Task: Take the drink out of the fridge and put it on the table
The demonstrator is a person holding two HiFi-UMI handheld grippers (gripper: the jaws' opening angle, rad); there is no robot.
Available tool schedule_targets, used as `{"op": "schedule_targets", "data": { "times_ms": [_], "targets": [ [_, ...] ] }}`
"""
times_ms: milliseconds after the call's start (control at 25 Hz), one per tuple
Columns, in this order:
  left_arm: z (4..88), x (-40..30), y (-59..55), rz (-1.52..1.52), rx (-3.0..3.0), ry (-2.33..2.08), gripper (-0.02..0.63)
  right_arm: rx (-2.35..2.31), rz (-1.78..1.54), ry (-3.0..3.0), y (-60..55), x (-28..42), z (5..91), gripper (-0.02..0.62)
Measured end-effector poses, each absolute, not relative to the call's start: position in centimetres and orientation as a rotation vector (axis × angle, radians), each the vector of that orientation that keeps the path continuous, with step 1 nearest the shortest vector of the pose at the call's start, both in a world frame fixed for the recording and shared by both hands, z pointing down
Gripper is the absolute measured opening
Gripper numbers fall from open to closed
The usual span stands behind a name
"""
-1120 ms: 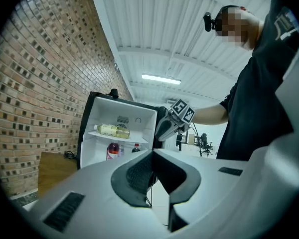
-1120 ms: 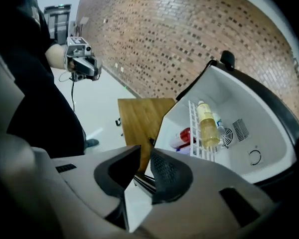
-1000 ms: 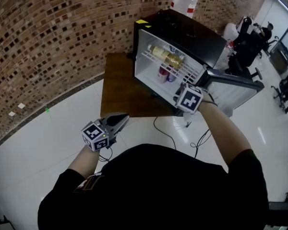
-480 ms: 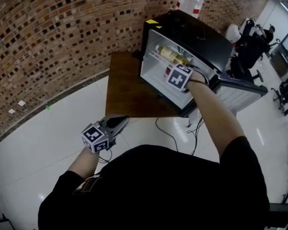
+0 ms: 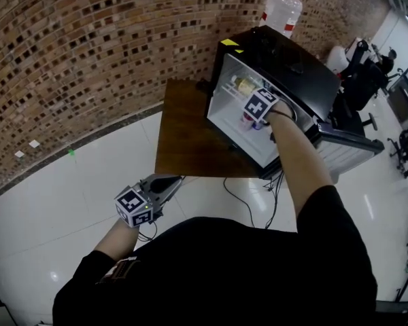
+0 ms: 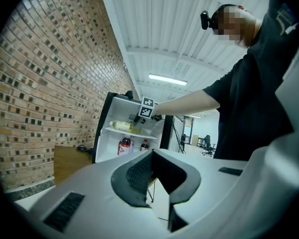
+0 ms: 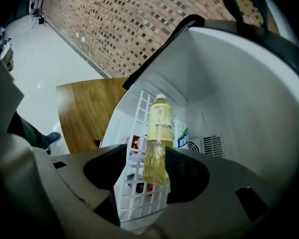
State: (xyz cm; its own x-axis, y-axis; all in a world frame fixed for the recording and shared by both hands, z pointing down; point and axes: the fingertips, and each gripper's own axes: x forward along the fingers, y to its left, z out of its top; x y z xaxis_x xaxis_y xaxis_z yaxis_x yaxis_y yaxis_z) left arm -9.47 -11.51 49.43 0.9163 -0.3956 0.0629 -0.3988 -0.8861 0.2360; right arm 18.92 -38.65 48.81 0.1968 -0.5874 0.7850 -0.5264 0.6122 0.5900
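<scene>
lying between the right gripper's (image 7: pixel 145 159) opening jaws — drink bottle (image 7: pixel 159 128)

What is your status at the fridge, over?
Left gripper shut, empty, held low. Right gripper in fridge, jaws opening, yellow bottle between them, no grip yet. Bottle lies on wire shelf, white container close beside it.

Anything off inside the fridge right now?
Nothing spilled or damaged. One oddity: the yellow drink bottle lies on its side on the wire shelf, while the dark bottles on the level below stand upright.
</scene>
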Motion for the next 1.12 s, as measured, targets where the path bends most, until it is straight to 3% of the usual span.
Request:
{"op": "schedule_targets", "data": {
  "times_ms": [120, 1120],
  "targets": [
    [49.7, -10.2, -12.0, 0.027, 2.825, -0.62, 0.002, 1.034, -0.052, -1.43, -39.9, 20.0, 49.5, 0.295],
    [49.8, -10.7, -18.4, 0.029, 2.82, -0.686, 0.002, 0.988, -0.068, -1.389, -45.0, 22.6, 52.2, 0.311]
  ]
}}
